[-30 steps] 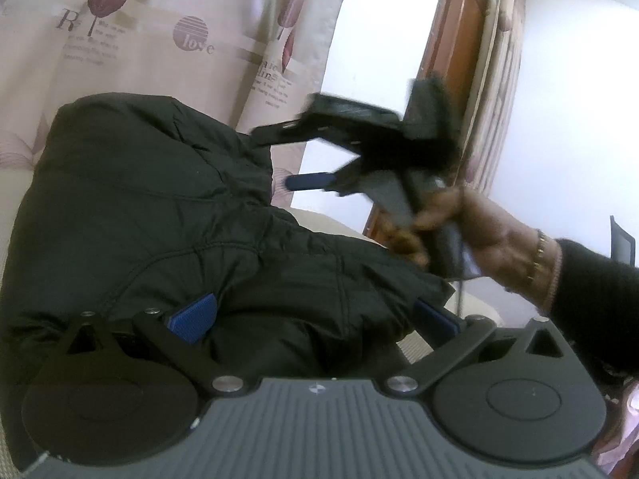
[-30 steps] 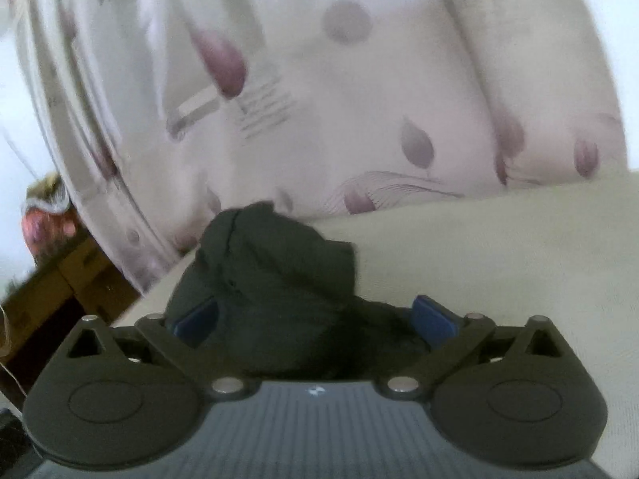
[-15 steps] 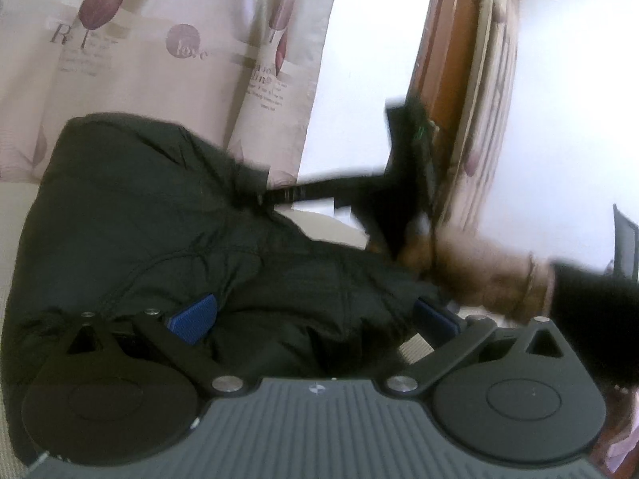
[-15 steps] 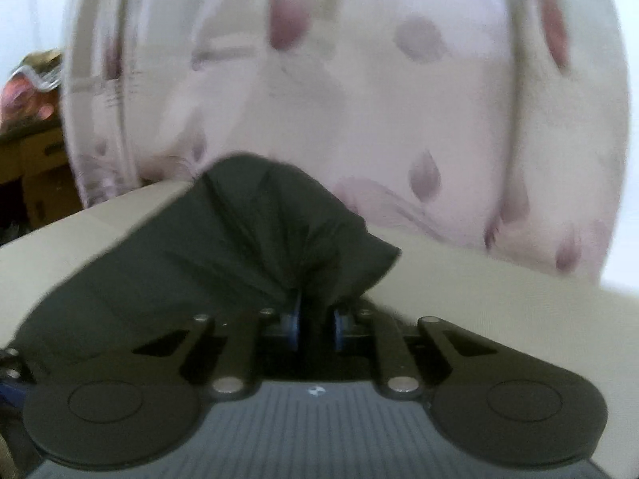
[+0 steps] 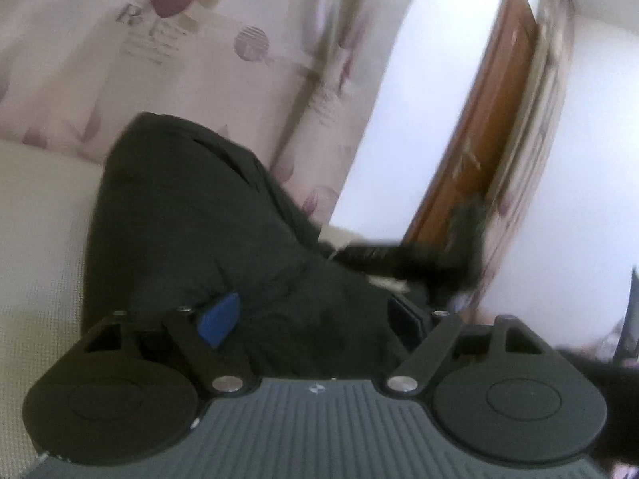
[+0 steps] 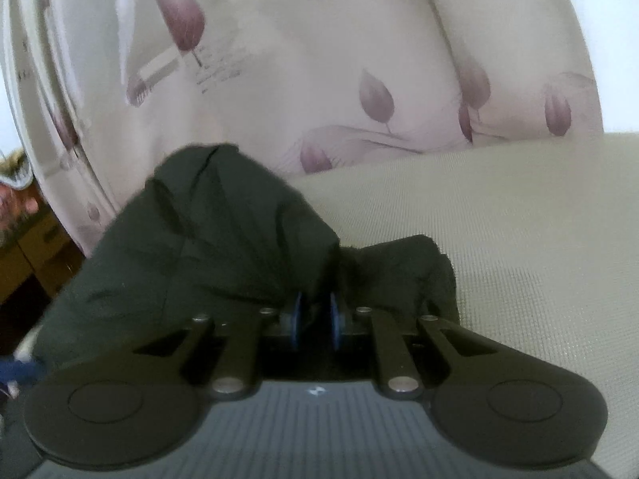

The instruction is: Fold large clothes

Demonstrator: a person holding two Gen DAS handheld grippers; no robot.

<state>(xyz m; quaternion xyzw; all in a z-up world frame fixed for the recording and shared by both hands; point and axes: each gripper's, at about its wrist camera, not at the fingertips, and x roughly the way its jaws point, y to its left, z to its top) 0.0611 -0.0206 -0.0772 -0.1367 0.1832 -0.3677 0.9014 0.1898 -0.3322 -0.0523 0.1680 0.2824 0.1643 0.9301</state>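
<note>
The right tongs [image 6: 315, 319] are clenched on a fold of the black jacket [image 6: 223, 235]. The left tongs [image 5: 315, 319] are closing, jacket bulk between them. The jacket lies heaped on a cream bed [image 6: 499, 215] before the flowered curtain [image 6: 319, 60].

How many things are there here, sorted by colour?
Black: 3 - one jacket, the left gripper, closing around its fabric, and the right gripper, pinching it.
Cream: 1 - the bed cover.
Pale with purple leaves: 1 - the curtain.
Brown: 1 - the door.
Total: 6
</note>
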